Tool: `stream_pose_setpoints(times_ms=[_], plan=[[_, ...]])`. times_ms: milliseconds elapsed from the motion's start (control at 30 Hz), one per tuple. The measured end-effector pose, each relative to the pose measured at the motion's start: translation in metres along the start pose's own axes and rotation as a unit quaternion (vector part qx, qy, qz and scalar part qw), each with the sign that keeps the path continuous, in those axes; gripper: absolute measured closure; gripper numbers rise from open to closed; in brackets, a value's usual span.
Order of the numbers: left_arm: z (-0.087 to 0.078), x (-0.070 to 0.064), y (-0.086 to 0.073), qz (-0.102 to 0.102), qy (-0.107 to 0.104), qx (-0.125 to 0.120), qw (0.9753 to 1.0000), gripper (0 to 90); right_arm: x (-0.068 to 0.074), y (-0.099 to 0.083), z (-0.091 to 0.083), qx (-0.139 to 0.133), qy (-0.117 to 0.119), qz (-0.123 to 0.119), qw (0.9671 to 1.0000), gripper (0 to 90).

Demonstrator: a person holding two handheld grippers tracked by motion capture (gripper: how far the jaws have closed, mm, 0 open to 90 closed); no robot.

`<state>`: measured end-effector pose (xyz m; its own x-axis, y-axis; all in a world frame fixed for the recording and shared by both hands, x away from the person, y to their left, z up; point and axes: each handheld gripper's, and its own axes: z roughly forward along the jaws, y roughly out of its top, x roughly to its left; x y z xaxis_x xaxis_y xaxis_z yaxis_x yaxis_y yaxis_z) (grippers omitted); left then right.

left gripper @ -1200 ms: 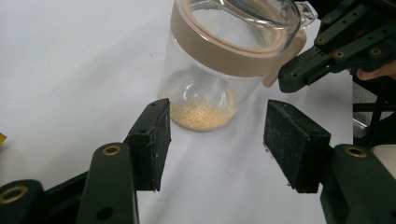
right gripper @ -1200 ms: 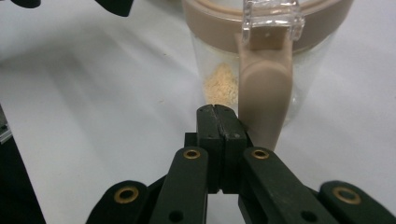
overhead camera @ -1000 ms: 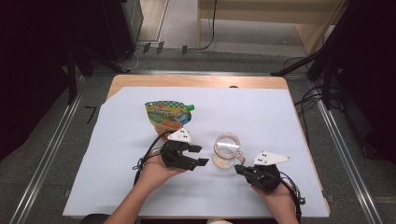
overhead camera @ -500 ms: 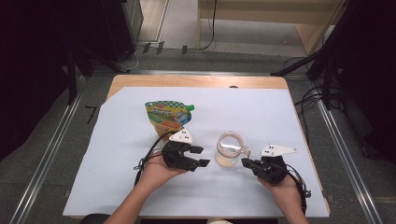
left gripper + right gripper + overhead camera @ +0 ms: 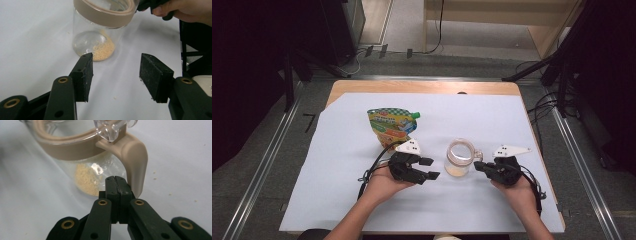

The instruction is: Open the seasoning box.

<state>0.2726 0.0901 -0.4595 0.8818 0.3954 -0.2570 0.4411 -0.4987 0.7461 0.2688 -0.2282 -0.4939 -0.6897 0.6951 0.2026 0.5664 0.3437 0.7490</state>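
Note:
A clear glass jar [image 5: 459, 157] with a beige collar and a beige lever handle [image 5: 136, 162] stands on the white sheet, open at the top. A little tan grain [image 5: 105, 51] lies in its bottom. My left gripper [image 5: 429, 169] rests left of the jar, open, and the jar [image 5: 100, 30] stands just beyond its empty jaws [image 5: 117, 58]. My right gripper [image 5: 479, 166] is at the jar's right side. In the right gripper view its jaws [image 5: 116, 181] are shut together with nothing between them, tips just beside the handle's lower end. The jar [image 5: 75, 152] looms close behind.
A colourful spouted pouch [image 5: 392, 125] with a green cap lies behind the left gripper. The white sheet [image 5: 337, 200] covers a wooden table [image 5: 422, 86]. A few crumbs dot the sheet near the jar. The right hand [image 5: 180, 10] shows past the jar.
My right gripper has moved forward and slightly right, bringing its tips up to the jar's handle. The left gripper and the pouch have stayed put.

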Motion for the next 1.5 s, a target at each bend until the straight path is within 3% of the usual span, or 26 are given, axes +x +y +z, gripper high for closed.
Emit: stream_pose_setpoints(times_ms=[100, 300, 433, 567, 667, 767, 967, 1133, 1300, 1500], plan=[[0.003, -0.001, 0.002, -0.003, -0.007, 0.003, 1.0, 43.6, -0.007, 0.003, 0.004, 0.004, 0.0, -0.001, 1.0, 90.0], [0.008, -0.001, 0.006, 0.016, 0.002, 0.012, 0.9998, 38.6, -0.016, 0.008, 0.008, 0.007, 0.0, -0.003, 1.0, 90.0], [0.012, 0.001, 0.008, 0.006, -0.009, 0.014, 0.9998, 36.9, -0.018, 0.007, 0.008, 0.014, -0.004, -0.001, 0.9999, 90.0], [0.011, 0.003, 0.014, -0.009, -0.028, 0.02, 0.9994, 27.4, -0.021, 0.008, -0.003, 0.001, 0.015, 0.024, 0.9996, 90.0], [0.011, -0.001, 0.017, 0.013, -0.026, 0.031, 0.9991, 18.9, -0.021, 0.008, -0.017, -0.014, 0.005, 0.028, 0.9995, 90.0], [0.015, 0.0, 0.022, 0.01, -0.035, 0.03, 0.9989, 18.2, -0.025, 0.006, -0.022, -0.02, -0.005, 0.043, 0.9989, 90.0], [0.026, 0.005, 0.038, 0.028, -0.016, 0.035, 0.9989, 16.0, -0.031, 0.007, -0.016, -0.02, -0.014, 0.052, 0.9983, 90.0], [0.036, 0.01, 0.045, 0.035, -0.007, 0.049, 0.9982, 14.1, -0.03, 0.008, -0.012, -0.02, -0.019, 0.052, 0.9982, 90.0], [0.039, 0.014, 0.05, 0.035, 0.007, 0.047, 0.9983, 14.4, -0.03, 0.008, -0.011, -0.021, -0.02, 0.053, 0.9982, 90.0], [0.044, 0.011, 0.057, 0.049, 0.007, 0.053, 0.9974, 14.5, -0.031, 0.009, -0.01, -0.022, -0.017, 0.056, 0.9981, 90.0]])
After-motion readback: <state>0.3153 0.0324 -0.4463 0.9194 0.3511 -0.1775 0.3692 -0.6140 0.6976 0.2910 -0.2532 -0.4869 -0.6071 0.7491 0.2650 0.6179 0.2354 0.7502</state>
